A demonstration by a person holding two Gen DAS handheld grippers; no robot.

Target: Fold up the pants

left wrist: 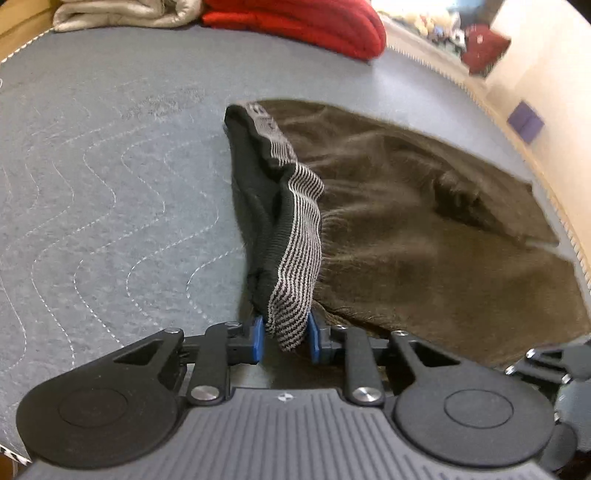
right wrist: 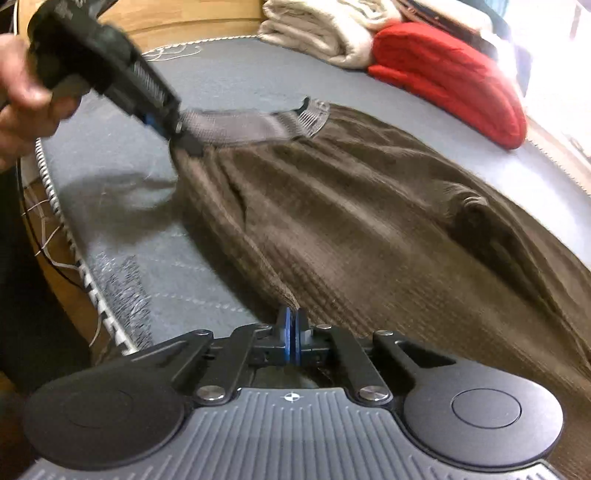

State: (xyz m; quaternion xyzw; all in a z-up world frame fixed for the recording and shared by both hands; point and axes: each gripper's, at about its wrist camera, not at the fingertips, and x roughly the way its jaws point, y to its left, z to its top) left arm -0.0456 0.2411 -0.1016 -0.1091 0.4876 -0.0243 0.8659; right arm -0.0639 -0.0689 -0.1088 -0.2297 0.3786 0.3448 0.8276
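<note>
Brown corduroy pants [left wrist: 424, 229] lie spread on a grey quilted mat [left wrist: 110, 166]. Their black-and-white striped elastic waistband [left wrist: 295, 236] runs toward my left gripper [left wrist: 286, 338], whose blue pads are closed on the waistband's near end. In the right wrist view the pants [right wrist: 369, 229] stretch away from my right gripper [right wrist: 291, 332], which is shut on the pants' near edge. The left gripper [right wrist: 162, 125] shows there at upper left, held by a hand and gripping the waistband [right wrist: 240, 125].
A folded red garment [left wrist: 314, 26] and a folded cream garment [left wrist: 125, 14] lie at the mat's far edge; both show in the right wrist view, red [right wrist: 450, 77] and cream [right wrist: 325, 29]. The mat's stitched edge [right wrist: 74, 251] and wooden table lie at left.
</note>
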